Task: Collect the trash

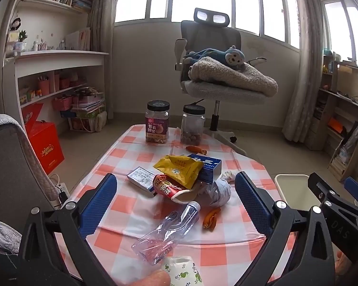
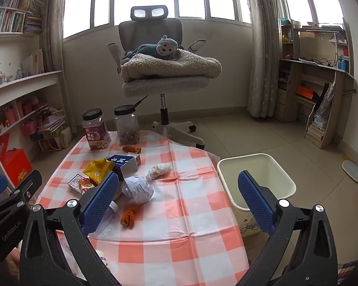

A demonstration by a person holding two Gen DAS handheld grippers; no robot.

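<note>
1. Left gripper (image 1: 176, 205): jaws spread wide, nothing between the blue pads; fills the lower part of the left wrist view, above the table.
2. Right gripper (image 2: 179, 202): jaws spread wide, nothing held; lower part of the right wrist view, one pad over the table, the other over the bin.
3. Table (image 1: 121, 152): covered with an orange-and-white checked cloth; centre of both views.
4. Crushed clear plastic bottle (image 1: 167, 233): lying on its side, lower centre of the left wrist view, between the left gripper's pads but untouched.
5. Orange peel (image 1: 211, 218): just right of the bottle's cap.
6. Crumpled white paper ball (image 1: 218, 190): centre of the left wrist view, near the right pad.
7. Yellow snack bag (image 1: 179, 169): centre, overlapping a red wrapper (image 1: 167, 188) and a blue box (image 1: 208, 166).
8. Small flat white box (image 1: 140, 178): left of the red wrapper.
9. Two black-lidded jars: labelled jar (image 1: 157, 124) and plain jar (image 1: 193, 125), upright at the table's far edge.
10. Cream waste bin (image 2: 257, 183): on the floor just beside the table, right centre of the right wrist view; what lies inside cannot be told.
11. Grey office chair (image 2: 155, 54): upper centre, bearing a fleece blanket and a blue monkey toy (image 2: 164, 47).
</note>
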